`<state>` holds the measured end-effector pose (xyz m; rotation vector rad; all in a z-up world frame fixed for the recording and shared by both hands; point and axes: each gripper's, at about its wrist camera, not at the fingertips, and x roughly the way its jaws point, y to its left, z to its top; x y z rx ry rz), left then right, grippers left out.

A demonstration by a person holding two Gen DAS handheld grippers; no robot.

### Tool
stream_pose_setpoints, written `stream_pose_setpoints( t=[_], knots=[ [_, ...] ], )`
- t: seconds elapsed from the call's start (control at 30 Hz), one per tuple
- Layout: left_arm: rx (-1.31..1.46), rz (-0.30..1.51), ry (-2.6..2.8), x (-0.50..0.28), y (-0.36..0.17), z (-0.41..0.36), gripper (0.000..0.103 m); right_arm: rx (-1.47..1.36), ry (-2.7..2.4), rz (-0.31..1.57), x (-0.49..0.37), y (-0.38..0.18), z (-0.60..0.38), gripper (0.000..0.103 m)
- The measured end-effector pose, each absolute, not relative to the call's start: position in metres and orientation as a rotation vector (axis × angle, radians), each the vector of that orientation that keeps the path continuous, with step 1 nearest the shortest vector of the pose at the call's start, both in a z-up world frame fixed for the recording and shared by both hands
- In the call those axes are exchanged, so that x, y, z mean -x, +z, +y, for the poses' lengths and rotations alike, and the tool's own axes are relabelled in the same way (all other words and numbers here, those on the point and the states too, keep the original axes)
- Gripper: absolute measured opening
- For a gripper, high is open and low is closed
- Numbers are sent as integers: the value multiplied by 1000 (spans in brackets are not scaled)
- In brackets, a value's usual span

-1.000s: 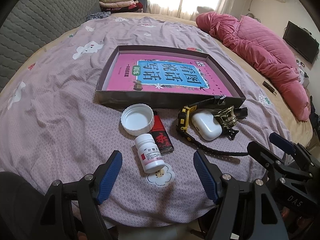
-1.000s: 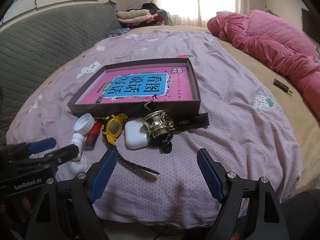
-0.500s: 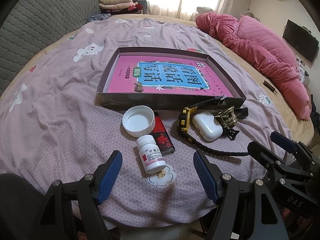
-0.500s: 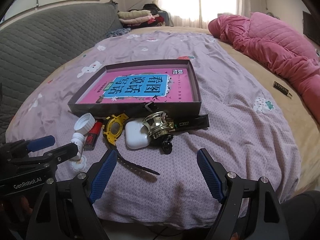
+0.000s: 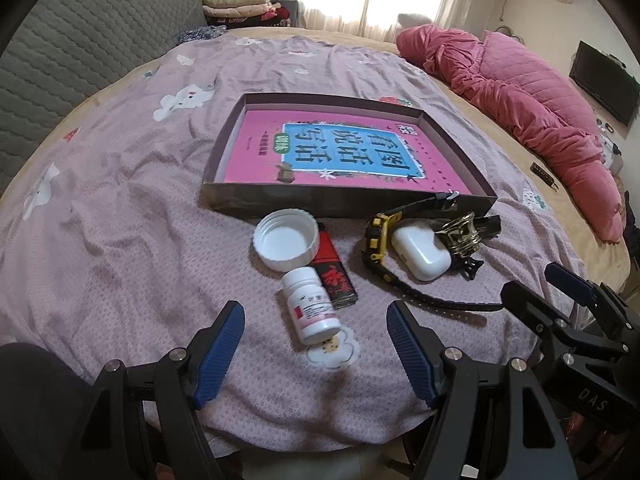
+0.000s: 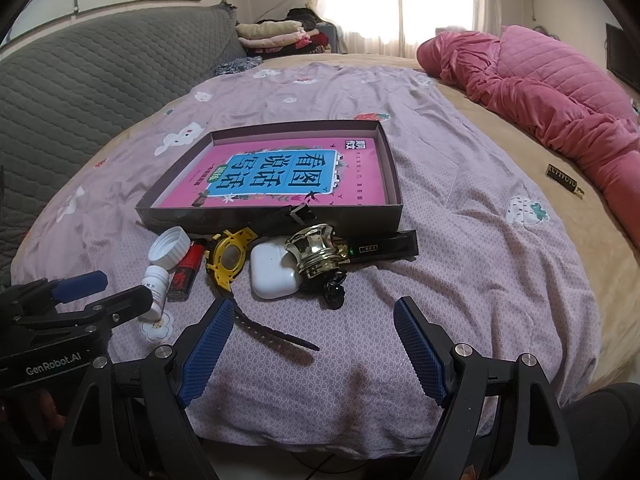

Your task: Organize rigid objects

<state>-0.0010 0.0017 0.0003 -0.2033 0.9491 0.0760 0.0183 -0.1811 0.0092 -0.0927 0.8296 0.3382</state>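
The 2 grippers hover side by side at the near edge: left gripper (image 5: 314,346) and right gripper (image 6: 314,338), both jaws spread wide, holding nothing.

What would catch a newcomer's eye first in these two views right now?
The bright pink book lying flat in the shallow dark box mid-bed, then the pink quilt heaped along the far right edge. Just in front of the box sits a cluster of small things: white cap, red lighter, toppled pill bottle, yellow watch, white earbud case and brass knob. Both grippers hover open short of them.
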Motion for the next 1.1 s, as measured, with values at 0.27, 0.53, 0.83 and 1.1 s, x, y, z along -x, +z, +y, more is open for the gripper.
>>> stream_pose_setpoints(
  t=[0.27, 0.53, 0.83, 1.1],
  knots=[
    [285, 973, 99, 4, -5, 21, 73, 97, 340, 825, -18, 10, -180, 83],
    [301, 1007, 101, -4, -15, 21, 73, 98, 342, 822, -20, 11, -179, 83],
    [318, 1024, 111, -15, -24, 22, 62, 109, 345, 831, -33, 4, -177, 83],
    [338, 1033, 70, -22, -30, 20, 44, 118, 339, 841, -50, -1, -175, 83]
  ],
)
